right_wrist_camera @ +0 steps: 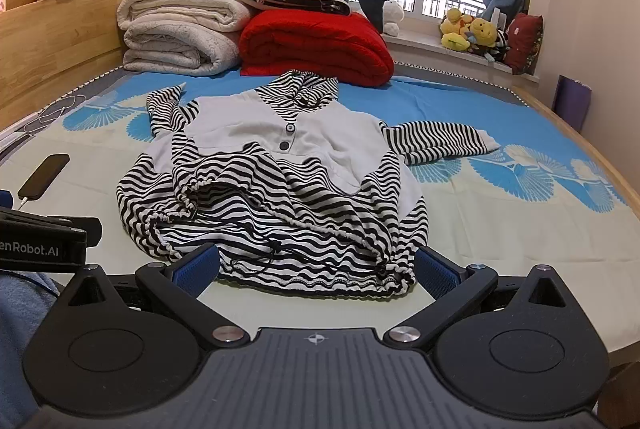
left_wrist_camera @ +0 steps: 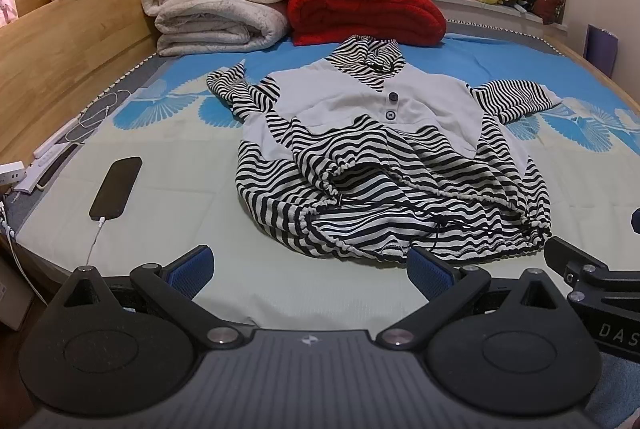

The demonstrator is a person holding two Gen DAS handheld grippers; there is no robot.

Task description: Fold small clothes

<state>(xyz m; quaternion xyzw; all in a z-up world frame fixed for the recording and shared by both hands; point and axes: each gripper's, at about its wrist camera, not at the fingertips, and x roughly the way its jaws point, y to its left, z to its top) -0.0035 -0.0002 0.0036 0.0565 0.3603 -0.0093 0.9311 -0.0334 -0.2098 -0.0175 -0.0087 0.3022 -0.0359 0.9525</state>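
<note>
A small black-and-white striped top [left_wrist_camera: 384, 165] with a pale grey chest panel and two dark buttons lies spread on the bed, hood away from me, drawstring hem nearest. It shows again in the right wrist view, striped top [right_wrist_camera: 280, 185]. Its right sleeve [right_wrist_camera: 436, 143] lies stretched out; the left sleeve [right_wrist_camera: 168, 105] is bunched. My left gripper [left_wrist_camera: 310, 271] hangs open just short of the hem, towards its left part. My right gripper [right_wrist_camera: 318, 269] is open too, its fingers straddling the hem's edge without touching. Nothing sits between either pair of fingers.
A black phone [left_wrist_camera: 116, 187] on a white cable lies left of the top. Folded cream blankets [left_wrist_camera: 216, 9] and a red quilt [left_wrist_camera: 364, 9] are stacked at the far end. A wooden headboard [left_wrist_camera: 60, 49] runs along the left. Plush toys [right_wrist_camera: 472, 33] sit on the windowsill.
</note>
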